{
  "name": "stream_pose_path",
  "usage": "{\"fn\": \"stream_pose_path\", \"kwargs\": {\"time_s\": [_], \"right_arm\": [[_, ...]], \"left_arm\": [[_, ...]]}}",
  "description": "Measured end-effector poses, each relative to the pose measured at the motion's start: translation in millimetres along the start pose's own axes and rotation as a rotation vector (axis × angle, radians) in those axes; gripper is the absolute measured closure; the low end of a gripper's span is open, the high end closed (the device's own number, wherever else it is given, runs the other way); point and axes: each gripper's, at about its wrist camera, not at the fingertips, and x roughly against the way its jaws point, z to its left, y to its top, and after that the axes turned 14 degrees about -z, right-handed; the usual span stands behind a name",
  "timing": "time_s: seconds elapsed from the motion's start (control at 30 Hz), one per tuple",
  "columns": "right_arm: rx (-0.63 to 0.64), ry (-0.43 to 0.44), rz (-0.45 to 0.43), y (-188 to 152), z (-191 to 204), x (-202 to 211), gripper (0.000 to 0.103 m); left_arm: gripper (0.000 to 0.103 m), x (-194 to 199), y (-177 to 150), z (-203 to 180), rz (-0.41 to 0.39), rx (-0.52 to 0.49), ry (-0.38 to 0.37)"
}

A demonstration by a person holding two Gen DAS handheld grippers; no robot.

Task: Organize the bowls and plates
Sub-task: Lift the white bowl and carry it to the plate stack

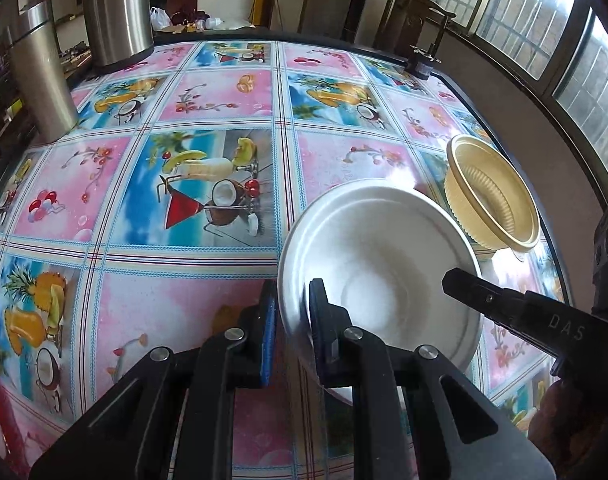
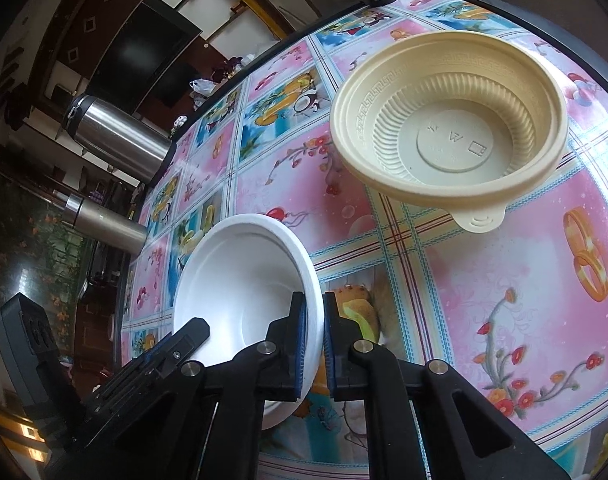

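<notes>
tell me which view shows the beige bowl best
The right wrist view: the beige bowl sits near and whole there, ribbed wall, patterned rim and tab all clear. In the left wrist view it is small and squeezed at the right edge behind the white bowl.

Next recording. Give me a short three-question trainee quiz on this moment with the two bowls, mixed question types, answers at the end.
1. True or false: the white bowl is pinched at its rim by both grippers at once.
2. Multiple choice: where is the tan bowl? A) stacked inside the white one; B) alone on the tablecloth, untouched; C) held by the left gripper.
3. Fill in: the two tall shiny things at the far edge of the table are metal ______.

Key:
1. True. The right gripper clamps one side of the rim and the left gripper clamps the opposite side.
2. B.
3. Flasks.
</notes>
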Motion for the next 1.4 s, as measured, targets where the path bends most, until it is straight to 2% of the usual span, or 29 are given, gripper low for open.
{"fn": "stream_pose_path", "kwargs": {"time_s": [0.47,0.77,0.9,1.2,1.4], "right_arm": [[-0.029,0.022,-0.012,-0.7,-3.8,1.5,0.095],[-0.033,0.033,-0.022,-2.0,-2.7,3.4,0.095],[-0.035,0.044,-0.026,-3.2,-1.4,5.6,0.095],[-0.014,0.116,-0.008,-16.5,26.5,7.3,0.095],[0.070,0.160,0.027,-51.0,71.5,4.1,0.096]], "left_arm": [[0.090,-0.8,-3.2,-1.7,-0.012,-0.019,0.009],[0.090,-0.3,-1.8,6.0,0.000,0.021,-0.009],[0.090,10.4,0.4,10.8,-0.024,0.030,-0.005],[0.090,47.7,-25.2,64.9,-0.044,0.121,0.040],[0.090,84.2,-40.2,106.0,-0.067,0.161,0.099]]}}
